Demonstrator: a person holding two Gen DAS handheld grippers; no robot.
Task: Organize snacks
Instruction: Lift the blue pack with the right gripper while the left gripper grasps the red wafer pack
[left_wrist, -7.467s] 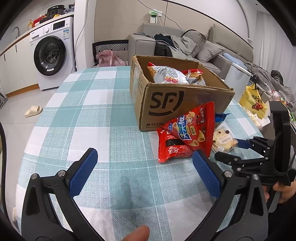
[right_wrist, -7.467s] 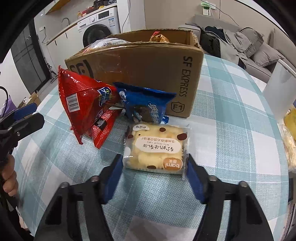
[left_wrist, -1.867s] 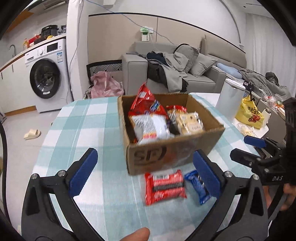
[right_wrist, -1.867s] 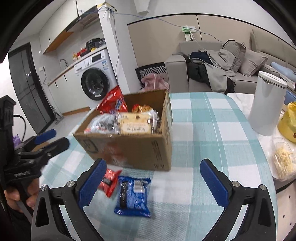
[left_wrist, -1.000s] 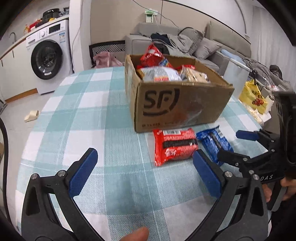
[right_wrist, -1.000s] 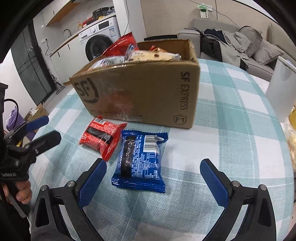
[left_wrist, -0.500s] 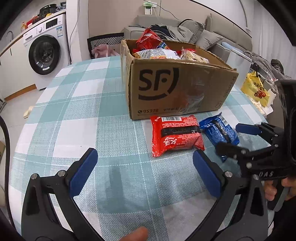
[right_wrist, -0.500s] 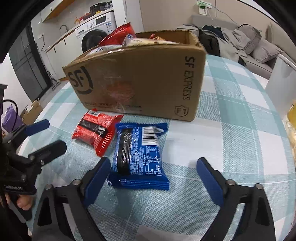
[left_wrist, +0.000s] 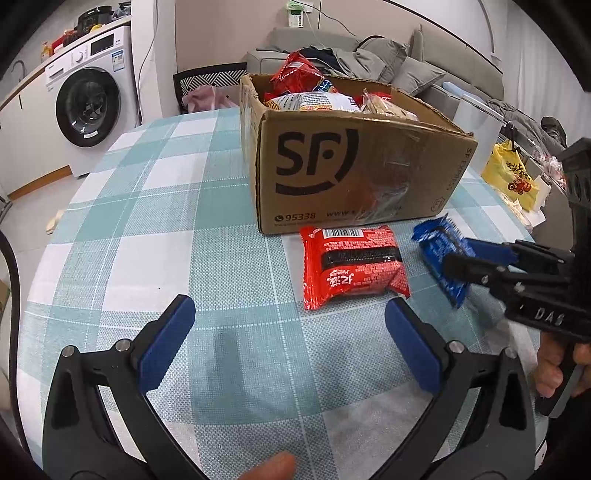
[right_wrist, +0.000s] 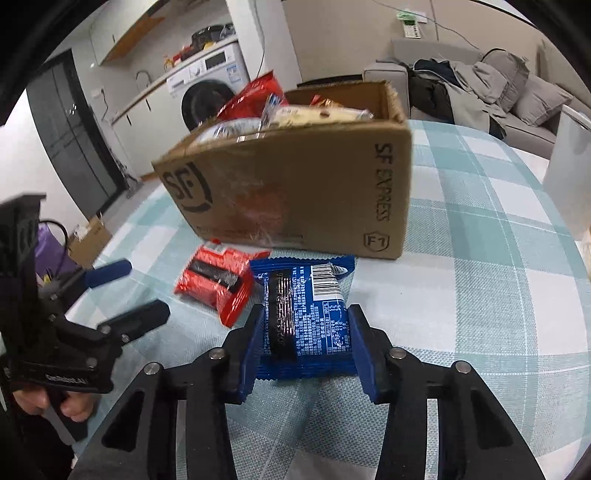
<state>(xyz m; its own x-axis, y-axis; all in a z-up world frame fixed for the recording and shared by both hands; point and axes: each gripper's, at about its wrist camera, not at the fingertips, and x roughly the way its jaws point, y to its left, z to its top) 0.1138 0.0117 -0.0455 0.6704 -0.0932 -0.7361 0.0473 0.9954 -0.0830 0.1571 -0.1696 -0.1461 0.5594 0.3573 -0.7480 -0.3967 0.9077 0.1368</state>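
A blue snack packet lies on the checked tablecloth in front of the cardboard box. My right gripper is shut on it, a blue pad pressing each long side. In the left wrist view the same blue snack packet shows at the right with the right gripper on it. A red snack packet lies flat just left of the blue one, near the box. My left gripper hangs open over bare cloth short of the red packet.
The box holds several snack bags. A white bin stands at the table's right edge, and a yellow bag sits beyond it. A washing machine and a sofa lie past the table. A hand holds the right gripper's handle.
The right gripper's jaws have closed from wide open onto the blue packet, after nearing it. The left gripper has stayed open and drawn a little closer to the red packet.
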